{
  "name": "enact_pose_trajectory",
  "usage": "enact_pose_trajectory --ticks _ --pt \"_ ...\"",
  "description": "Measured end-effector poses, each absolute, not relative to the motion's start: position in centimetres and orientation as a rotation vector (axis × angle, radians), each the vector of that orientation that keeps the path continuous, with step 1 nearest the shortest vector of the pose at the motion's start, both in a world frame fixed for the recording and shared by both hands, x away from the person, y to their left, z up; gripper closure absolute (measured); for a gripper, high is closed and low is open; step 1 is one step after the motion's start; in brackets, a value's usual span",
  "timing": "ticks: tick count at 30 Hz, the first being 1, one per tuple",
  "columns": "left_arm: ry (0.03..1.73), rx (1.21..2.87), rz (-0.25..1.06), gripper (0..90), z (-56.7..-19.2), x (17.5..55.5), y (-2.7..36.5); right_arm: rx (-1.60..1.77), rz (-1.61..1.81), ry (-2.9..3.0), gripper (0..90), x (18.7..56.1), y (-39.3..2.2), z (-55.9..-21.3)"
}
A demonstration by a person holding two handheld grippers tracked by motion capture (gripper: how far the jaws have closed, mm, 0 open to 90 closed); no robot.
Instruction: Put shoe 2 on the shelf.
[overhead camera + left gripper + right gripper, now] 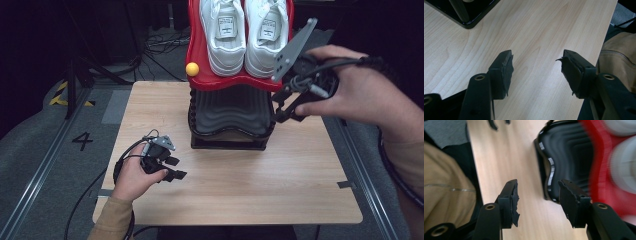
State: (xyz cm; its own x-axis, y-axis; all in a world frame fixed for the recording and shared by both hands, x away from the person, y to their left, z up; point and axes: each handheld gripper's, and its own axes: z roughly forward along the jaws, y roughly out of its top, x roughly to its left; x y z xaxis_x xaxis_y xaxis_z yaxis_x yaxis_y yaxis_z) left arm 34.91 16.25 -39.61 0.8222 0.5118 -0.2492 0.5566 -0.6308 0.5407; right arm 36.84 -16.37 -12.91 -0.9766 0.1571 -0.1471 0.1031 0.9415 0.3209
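Two tongs gaping wide, gripping nothing. Right tongs (285, 102) hovering just beside black tray (231, 112) right edge, under red tray (197, 60); left tongs (172, 167) resting well apart on worktop (280, 170).

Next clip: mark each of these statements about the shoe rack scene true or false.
1. A pair of white sneakers sits on the red top shelf. True.
2. The right gripper is shut on a sneaker. False: its jaws are open, empty, beside the black lower shelf.
3. The left gripper rests low over the wooden table, jaws open. True.
4. A blue ball hangs on the rack's side. False: the ball is yellow.
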Motion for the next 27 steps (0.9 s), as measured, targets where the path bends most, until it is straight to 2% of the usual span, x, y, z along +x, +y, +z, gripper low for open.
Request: enact_pose_trajectory --ticks 15,27 --pt "0.763 2.399 -0.119 43.0 -40.0 35.6 15.3 0.158 0.417 3.051 45.9 37.0 -16.4 -24.2" --pt "0.764 2.413 -0.127 43.0 -40.3 35.6 15.0 0.220 0.411 3.100 43.3 38.0 -17.5 -31.7"
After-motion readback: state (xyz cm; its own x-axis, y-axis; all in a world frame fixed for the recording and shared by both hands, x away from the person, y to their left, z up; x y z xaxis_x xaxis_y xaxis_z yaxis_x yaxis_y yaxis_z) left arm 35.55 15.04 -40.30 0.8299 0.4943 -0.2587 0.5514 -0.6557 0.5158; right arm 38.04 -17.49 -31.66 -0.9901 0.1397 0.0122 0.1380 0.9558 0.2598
